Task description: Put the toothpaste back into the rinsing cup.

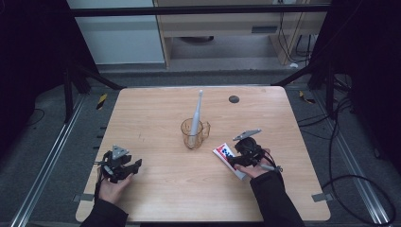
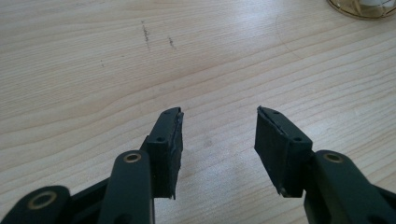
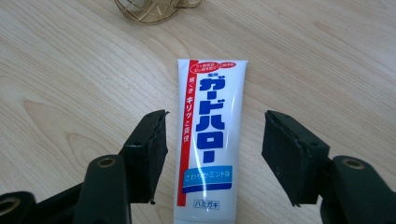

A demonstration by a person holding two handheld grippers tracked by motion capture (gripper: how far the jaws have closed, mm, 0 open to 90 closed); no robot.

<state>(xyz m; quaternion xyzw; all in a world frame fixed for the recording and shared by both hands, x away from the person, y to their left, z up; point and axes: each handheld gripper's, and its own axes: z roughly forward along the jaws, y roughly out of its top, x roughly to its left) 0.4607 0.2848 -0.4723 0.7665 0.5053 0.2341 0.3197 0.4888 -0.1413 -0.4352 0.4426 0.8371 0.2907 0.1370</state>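
Overhead, the light wooden bench point(image 1: 156, 189) stood on grey carpeted floor point(image 1: 42, 142) inside a black metal frame point(image 1: 198, 10), with a pale cabinet point(image 1: 227, 28) and loose cables point(image 1: 350, 142) behind and to the side. A small dark round disc point(image 1: 233, 99) sat near the far edge of the bench, and a few faint dark marks point(image 2: 145, 33) showed on the wood grain in the left gripper view.

Near the middle stood a clear amber mug point(image 1: 194, 133) (its handle turned toward the right side), and in it a white electric toothbrush point(image 1: 196, 116) stood upright, its head leaning toward the far edge.

The toothpaste tube point(image 3: 208, 140), white with a red stripe and blue lettering, lay flat on the bench just right of the mug. The right gripper point(image 3: 212, 154) hung over it with its jaws apart, the tube lying between them and touching neither pad. The left gripper point(image 2: 219, 140) was held well apart at the near left, its jaws apart over bare wood.
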